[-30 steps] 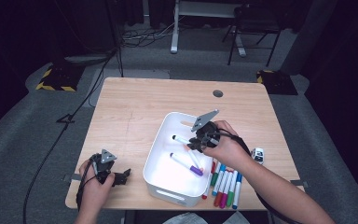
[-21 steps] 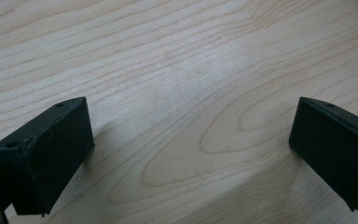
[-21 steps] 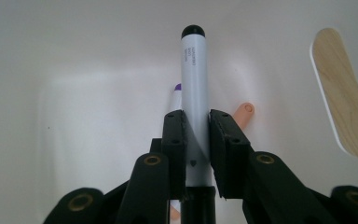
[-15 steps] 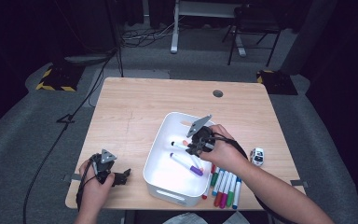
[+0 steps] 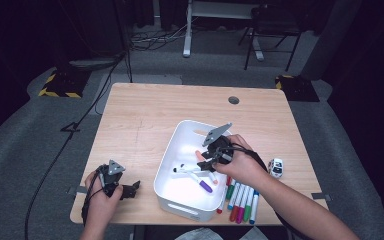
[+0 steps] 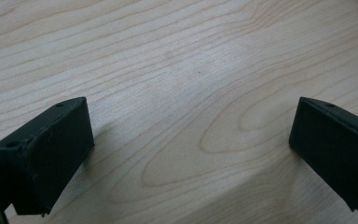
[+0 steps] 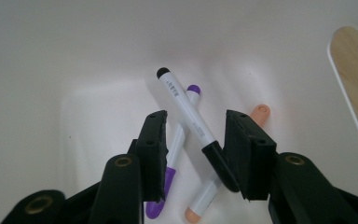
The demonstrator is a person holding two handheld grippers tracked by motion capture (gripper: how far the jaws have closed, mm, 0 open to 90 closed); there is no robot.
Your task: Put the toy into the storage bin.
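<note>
My right claw [image 7: 193, 156] hung inside the white bin [image 5: 172, 192], and its jaws had just been opening. The black-capped marker [image 7: 189, 121] lay between them, and as far as I could judge the pads no longer pressed on it; it rested across the purple marker [image 7: 179, 140] and the peach marker [image 7: 223, 177] on the floor of the bin. So I read this as the letting-go of one more marker into the bin.

I judged the marker a light, stiff plastic stick with a smooth, round barrel, apt to roll or slip if pinched near an end. It looked sturdy enough to be dropped into the bin without harm. I would have taken such a marker across the middle of its barrel, jaws square to its length, with a moderate squeeze.

Just outside the bin, along its near right edge, a row of coloured markers [image 5: 242, 202] lay side by side and touching on the table [image 5: 145, 115]. Packed so close, I thought each would be best lifted from the outer side of the row, or by the end pointing away from the bin. A small toy car [image 5: 276, 167] stood a little further out from the bin on that same side.

My left claw [image 6: 191, 154] stood wide over bare wood, well apart from the bin's left side, holding nothing.
</note>
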